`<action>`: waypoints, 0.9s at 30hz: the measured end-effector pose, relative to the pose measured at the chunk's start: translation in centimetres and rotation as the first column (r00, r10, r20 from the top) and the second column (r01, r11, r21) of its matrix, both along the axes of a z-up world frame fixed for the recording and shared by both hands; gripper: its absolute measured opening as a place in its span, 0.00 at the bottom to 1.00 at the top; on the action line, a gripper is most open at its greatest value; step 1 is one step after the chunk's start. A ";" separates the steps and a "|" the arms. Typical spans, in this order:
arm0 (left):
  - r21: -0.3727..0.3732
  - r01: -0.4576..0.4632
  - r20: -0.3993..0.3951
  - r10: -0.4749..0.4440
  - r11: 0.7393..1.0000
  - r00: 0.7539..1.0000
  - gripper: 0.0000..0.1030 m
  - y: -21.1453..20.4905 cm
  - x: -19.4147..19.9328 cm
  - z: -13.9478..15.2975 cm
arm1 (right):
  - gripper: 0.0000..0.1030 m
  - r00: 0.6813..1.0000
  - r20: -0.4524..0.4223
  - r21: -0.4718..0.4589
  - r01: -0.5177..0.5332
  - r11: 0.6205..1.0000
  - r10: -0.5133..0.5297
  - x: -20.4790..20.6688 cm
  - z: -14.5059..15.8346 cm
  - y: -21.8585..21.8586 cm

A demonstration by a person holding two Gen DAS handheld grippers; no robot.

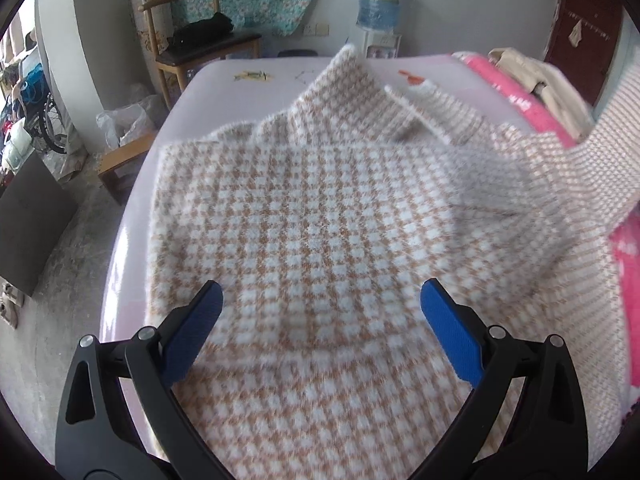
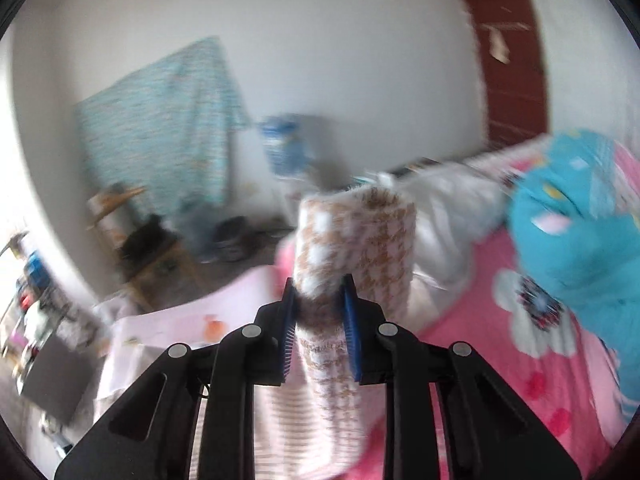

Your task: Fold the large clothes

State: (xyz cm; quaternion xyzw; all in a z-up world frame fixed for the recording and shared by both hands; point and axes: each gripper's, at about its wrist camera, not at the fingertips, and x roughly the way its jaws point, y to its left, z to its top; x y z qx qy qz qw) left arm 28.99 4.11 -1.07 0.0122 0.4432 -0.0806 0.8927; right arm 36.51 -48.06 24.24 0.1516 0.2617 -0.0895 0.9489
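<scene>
Lifting the sleeve [image 2: 356, 240], our right tool [image 2: 320, 320] clamps only a narrow bunch of fluffy knit, so we judge it could slip free mid-swing. Our left tool [image 1: 320, 312] hangs released above the sweater [image 1: 320, 208], a tan-and-white houndstooth spread flat on the bed [image 1: 224, 76], sleeve raised at two o'clock.

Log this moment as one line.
left tool: open above sweater | right tool: shut on sweater sleeve, lifted
</scene>
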 end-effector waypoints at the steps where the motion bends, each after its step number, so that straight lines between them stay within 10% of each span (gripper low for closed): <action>1: -0.012 0.002 0.014 -0.002 1.000 1.000 0.92 0.6 -1.0 0.6 | 0.20 0.999 0.014 -0.007 -0.041 0.999 0.041 0.2 0.8 2.1; 6: -0.055 0.043 0.085 -0.038 0.998 0.996 0.92 2.7 -4.7 3.1 | 0.20 0.963 0.067 -0.024 -0.262 0.965 0.263 1.7 2.6 13.5; 11: -0.091 0.055 0.103 -0.045 0.994 0.994 0.91 4.7 -7.6 4.2 | 0.22 0.858 0.032 -0.080 -0.509 0.857 0.512 2.6 0.1 27.0; 13: -0.124 0.064 0.089 -0.053 0.990 0.995 0.91 5.6 -8.3 4.1 | 0.37 0.781 -0.031 -0.057 -0.624 0.779 0.624 3.2 -2.9 32.4; 14: -0.136 0.066 0.085 -0.055 0.988 0.995 0.91 5.9 -8.6 4.0 | 0.61 0.705 -0.108 -0.007 -0.706 0.708 0.701 3.7 -5.4 35.5; 18: -0.183 0.080 0.083 -0.066 0.980 0.994 0.91 6.5 -8.6 3.4 | 0.66 0.543 -0.242 0.135 -0.802 0.582 0.804 3.6 -11.1 39.8; 21: -0.219 0.081 0.089 -0.063 0.972 0.994 0.90 7.0 -8.0 3.5 | 0.66 0.575 -0.250 0.110 -0.782 0.613 0.779 3.4 -11.9 37.6; 27: -0.311 0.051 0.089 -0.024 0.949 0.996 0.69 8.0 -3.0 3.8 | 0.70 0.768 -0.273 0.091 -0.579 0.810 0.580 6.3 -12.6 24.9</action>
